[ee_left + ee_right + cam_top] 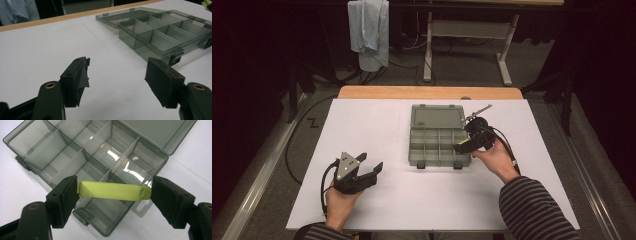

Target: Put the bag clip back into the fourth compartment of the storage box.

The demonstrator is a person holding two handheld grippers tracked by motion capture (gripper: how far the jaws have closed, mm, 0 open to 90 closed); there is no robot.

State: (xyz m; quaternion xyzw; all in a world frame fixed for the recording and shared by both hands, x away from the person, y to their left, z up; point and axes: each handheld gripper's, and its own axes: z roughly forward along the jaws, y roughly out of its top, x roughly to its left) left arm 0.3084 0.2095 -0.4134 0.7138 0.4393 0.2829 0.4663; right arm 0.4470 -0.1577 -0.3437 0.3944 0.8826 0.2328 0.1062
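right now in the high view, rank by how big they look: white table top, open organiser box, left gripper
1. white table top, by far the largest
2. open organiser box
3. left gripper, smallest, though it sits nearer the camera

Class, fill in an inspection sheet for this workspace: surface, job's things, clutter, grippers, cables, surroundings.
Surface: white table, wooden strip at far edge.
Job's things: organiser box, lid open flat, compartments look empty; yellow-green strip held lengthwise over it.
Clutter: nothing seen.
Grippers: left gripper open, low over the table; right gripper shut on the strip's ends.
Cables: black cable loops off the table's left.
Surroundings: dark room, hanging cloth, white table frame.
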